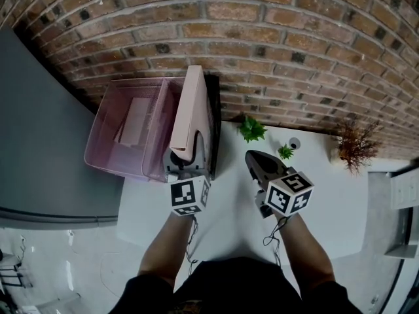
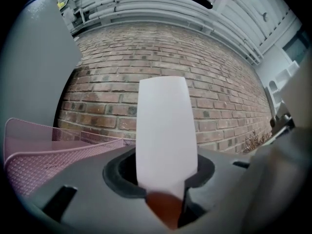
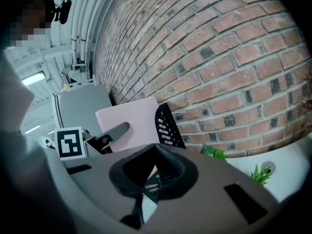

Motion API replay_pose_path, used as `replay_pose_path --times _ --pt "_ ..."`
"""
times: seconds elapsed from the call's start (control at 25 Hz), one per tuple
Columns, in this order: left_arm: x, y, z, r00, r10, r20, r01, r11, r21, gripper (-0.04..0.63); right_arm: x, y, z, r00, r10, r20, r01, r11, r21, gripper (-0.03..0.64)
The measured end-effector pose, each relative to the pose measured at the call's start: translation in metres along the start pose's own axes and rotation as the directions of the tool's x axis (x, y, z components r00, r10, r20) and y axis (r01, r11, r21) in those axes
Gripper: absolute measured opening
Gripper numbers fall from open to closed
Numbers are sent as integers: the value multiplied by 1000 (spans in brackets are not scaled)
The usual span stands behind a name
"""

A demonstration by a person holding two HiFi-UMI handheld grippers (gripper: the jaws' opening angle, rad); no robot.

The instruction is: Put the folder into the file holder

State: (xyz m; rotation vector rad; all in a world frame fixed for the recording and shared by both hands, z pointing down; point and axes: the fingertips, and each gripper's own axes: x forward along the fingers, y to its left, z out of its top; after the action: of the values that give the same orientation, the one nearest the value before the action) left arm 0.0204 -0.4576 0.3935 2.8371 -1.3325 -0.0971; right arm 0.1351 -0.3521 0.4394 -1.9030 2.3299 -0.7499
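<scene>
Facing brick wall [image 1: 262, 44], white table [image 1: 229, 208]: left gripper [image 1: 183, 161] clamps folder [image 1: 193, 106], right gripper's [image 1: 252, 156] jaws together.

— Do we find any writing, number or brand anywhere?
— None we can read. We only meet black-and-white square patterns, on the left marker cube [image 1: 190, 196] and the right marker cube [image 1: 290, 193], and these spell no letters or digits.

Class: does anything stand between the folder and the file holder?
Nothing visible does. The left claw holds the pink folder upright right beside the black file holder; the mesh basket lies on the folder's other side.
</scene>
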Motion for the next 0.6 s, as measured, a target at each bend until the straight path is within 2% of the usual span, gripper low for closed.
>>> replay_pose_path --times 0.44,0.6 --pt "-1 2 -36 995 8 -103 -5 1000 30 164 -7 -1 -3 1000 -4 3 4 1000 3 3" --pt "-3 2 -35 992 5 -124 3 998 67 209 -9 4 -1 1000 6 9 -6 1000 0 3"
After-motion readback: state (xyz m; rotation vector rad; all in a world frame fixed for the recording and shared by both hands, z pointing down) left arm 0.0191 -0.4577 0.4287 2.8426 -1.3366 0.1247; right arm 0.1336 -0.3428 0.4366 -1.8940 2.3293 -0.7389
